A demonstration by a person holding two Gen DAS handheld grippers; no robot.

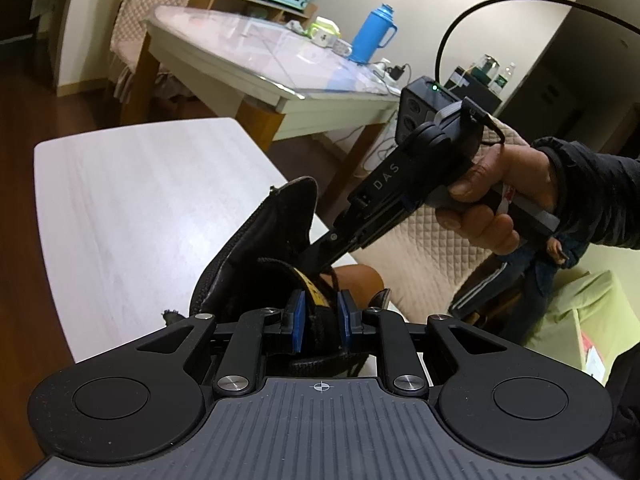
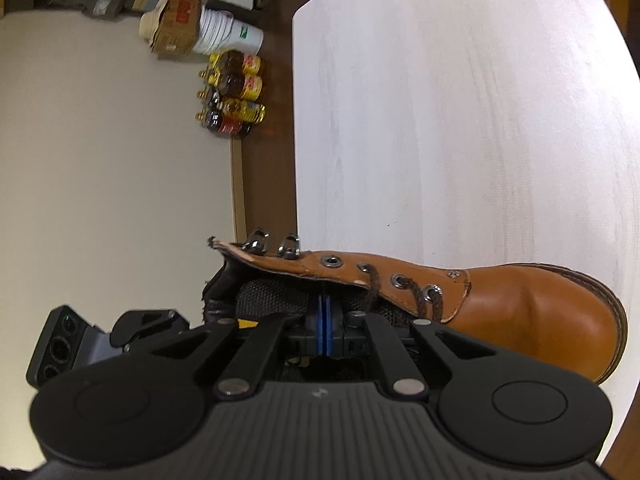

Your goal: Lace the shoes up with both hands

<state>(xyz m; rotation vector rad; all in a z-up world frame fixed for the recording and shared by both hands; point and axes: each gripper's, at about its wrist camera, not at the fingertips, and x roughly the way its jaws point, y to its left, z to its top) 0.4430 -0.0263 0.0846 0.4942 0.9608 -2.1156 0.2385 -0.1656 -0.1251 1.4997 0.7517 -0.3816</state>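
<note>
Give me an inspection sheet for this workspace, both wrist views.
Surface: white table, bare apart from the boot.
Job's things: tan leather boot lying on its side, dark lace threaded through the lower eyelets only.
Clutter: nothing seen on the table.
Grippers: left gripper pads closed on the boot's tongue; right gripper shut at the boot's opening.
Cables: black cable arcing from the right gripper.
Surroundings: dining table, blue thermos, bottles on the floor.

The left gripper points down at the boot, its jaws closed on the boot's tongue — blue pads against either side. The right gripper angles down into the boot's opening, jaws pressed together — whether they pinch the lace cannot be told. A bare right hand in a dark sleeve wraps its handle, above the boot.
</note>
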